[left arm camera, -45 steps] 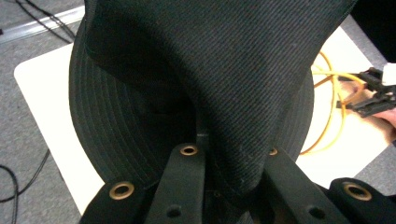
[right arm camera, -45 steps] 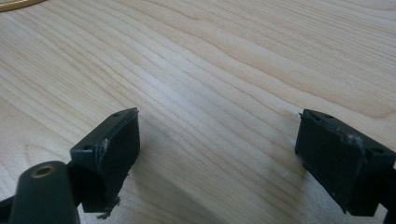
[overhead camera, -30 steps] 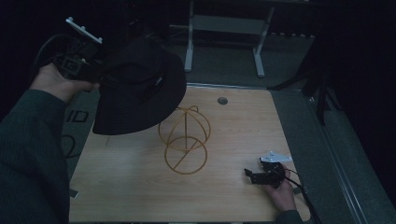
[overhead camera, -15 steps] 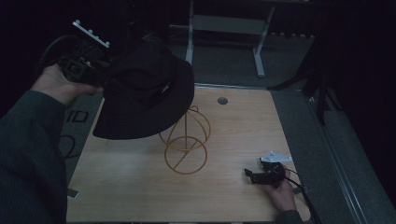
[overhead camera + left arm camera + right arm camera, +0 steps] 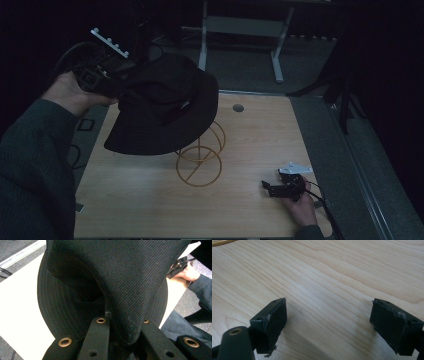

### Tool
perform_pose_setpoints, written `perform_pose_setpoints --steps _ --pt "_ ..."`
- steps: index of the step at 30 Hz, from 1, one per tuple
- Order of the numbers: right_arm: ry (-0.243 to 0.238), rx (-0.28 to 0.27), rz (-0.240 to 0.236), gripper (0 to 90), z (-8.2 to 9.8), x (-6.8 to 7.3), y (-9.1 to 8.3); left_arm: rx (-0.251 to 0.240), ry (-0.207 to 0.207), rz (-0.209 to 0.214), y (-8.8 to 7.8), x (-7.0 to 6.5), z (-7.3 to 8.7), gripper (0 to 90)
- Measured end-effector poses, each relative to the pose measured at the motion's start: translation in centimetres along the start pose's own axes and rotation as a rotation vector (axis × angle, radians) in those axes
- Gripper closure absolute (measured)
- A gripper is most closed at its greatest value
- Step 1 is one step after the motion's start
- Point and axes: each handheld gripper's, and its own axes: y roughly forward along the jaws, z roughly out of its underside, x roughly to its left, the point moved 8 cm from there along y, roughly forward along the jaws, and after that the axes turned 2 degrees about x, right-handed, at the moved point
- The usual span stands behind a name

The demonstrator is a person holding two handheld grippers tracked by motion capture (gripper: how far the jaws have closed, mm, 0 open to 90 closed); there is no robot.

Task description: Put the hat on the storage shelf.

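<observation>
Nearest you, your right tool (image 5: 266, 188) rested low on the pale wood-grain surface (image 5: 150, 200) near its right front corner, jaws spread wide apart with bare wood between them. Further in, toward the middle of the surface, stood the gold wire stand of crossed hoops (image 5: 200, 159). Above its left side hung the black fabric bucket hat (image 5: 165, 111), brim drooping over the stand's top. Your left tool (image 5: 122, 340), raised at the far left, was clamped on the hat's folded fabric.

Black hat (image 5: 165, 107), gold wire stand (image 5: 199, 162)
</observation>
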Motion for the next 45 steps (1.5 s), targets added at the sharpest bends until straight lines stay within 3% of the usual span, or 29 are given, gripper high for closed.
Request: perform_pose_setpoints --steps 9,22,45 --pt "0.0 0.001 0.0 14.0 0.0 0.0 0.0 0.006 0.036 0.028 1.0 -0.9 -0.3 87.5" --pt "0.0 0.0 0.0 14.0 0.0 0.0 0.0 0.045 0.075 0.057 3.8 -2.4 -1.5 87.3" --pt "0.001 0.0 -0.001 14.0 0.0 0.0 0.0 0.077 0.119 0.08 5.8 -3.9 -2.0 87.2"
